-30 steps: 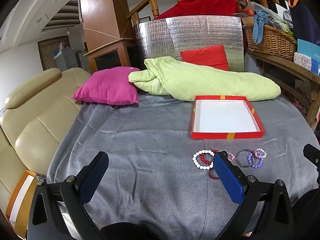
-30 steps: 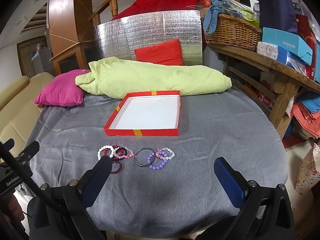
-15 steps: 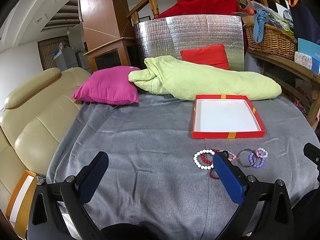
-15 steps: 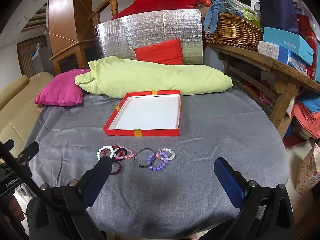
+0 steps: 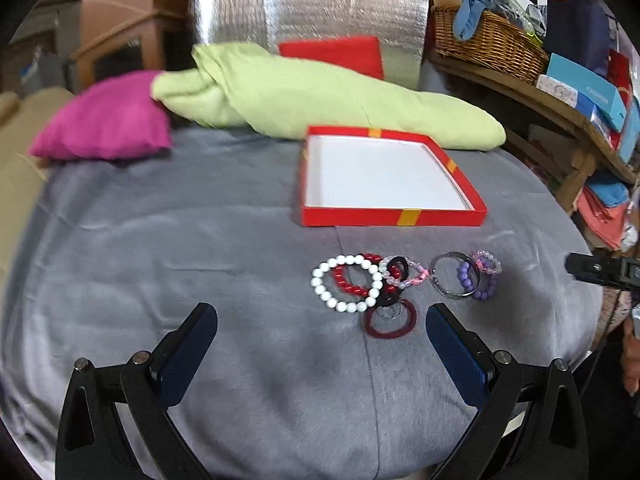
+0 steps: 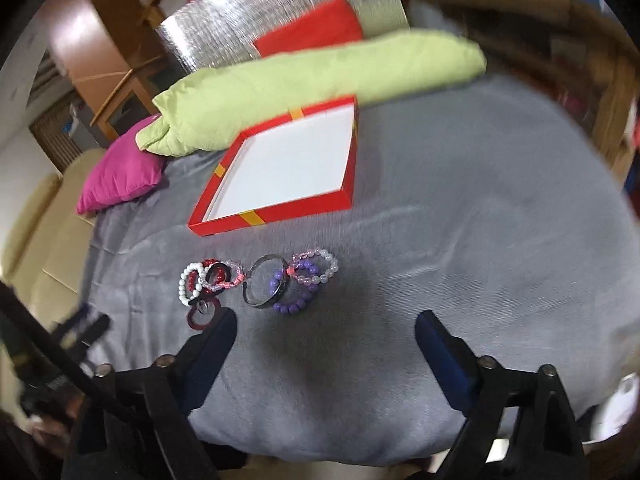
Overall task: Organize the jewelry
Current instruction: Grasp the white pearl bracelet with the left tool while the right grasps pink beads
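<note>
Several bracelets lie in a cluster on the grey cloth: a white bead bracelet point(image 5: 346, 283) over a red bead one point(image 5: 352, 280), a dark red ring point(image 5: 390, 318), a metal bangle point(image 5: 454, 276) and purple beads point(image 5: 480, 284). Behind them sits a shallow red box point(image 5: 400, 216) with a white floor. My left gripper point(image 5: 320, 330) is open just short of the cluster, nothing between its fingers. In the right wrist view the metal bangle point(image 6: 266, 284) and purple beads point(image 6: 298, 304) lie ahead of my right gripper point(image 6: 326, 334), whose jaws are closing with nothing between them.
A green pillow point(image 5: 320, 96) and a magenta cushion point(image 5: 104, 120) lie behind the box. A wooden shelf point(image 5: 560, 104) with a wicker basket point(image 5: 488, 44) and boxes stands to the right. A beige sofa point(image 6: 40, 232) borders the left edge of the cloth.
Both grippers have dropped and tipped downward toward the bracelets, which now sit closer and lower in view. The right view has rolled, and its fingers stand a little nearer together.
</note>
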